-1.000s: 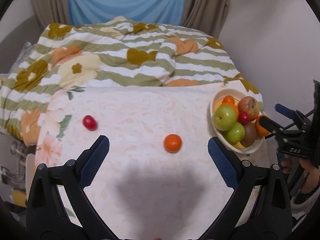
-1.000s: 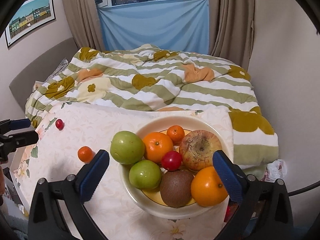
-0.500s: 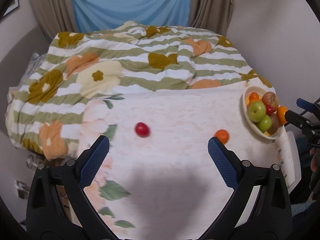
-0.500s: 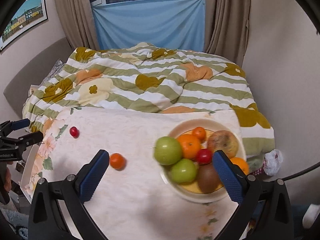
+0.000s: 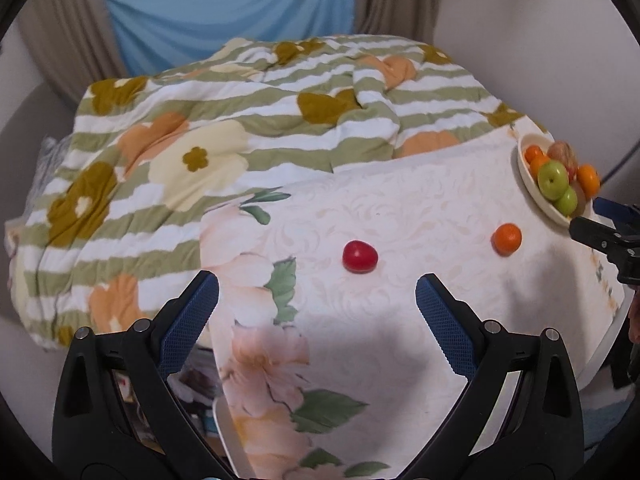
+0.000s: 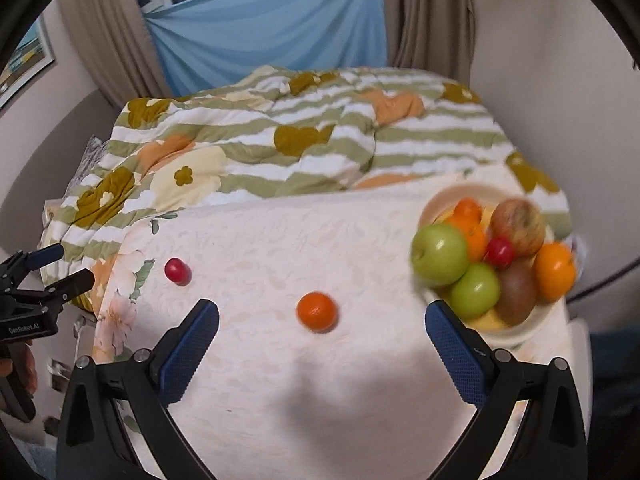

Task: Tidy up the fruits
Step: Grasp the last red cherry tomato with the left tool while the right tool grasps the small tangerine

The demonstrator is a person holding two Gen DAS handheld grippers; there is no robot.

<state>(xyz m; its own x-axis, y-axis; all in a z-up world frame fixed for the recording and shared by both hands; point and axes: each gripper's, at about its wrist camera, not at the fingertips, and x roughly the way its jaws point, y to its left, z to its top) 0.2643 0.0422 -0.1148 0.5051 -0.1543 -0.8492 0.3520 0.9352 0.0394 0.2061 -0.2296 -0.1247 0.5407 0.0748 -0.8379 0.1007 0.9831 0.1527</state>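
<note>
From the left wrist we see our left gripper (image 5: 317,296) spread, empty, over a floral tablecloth (image 5: 400,340); plum (image 5: 359,256) ahead, tangerine (image 5: 506,239) near the bowl (image 5: 536,196)

From the right, our right gripper (image 6: 322,328) gapes empty before the tangerine (image 6: 317,311); quilt (image 6: 300,148), blue curtain (image 6: 272,32) behind
</note>
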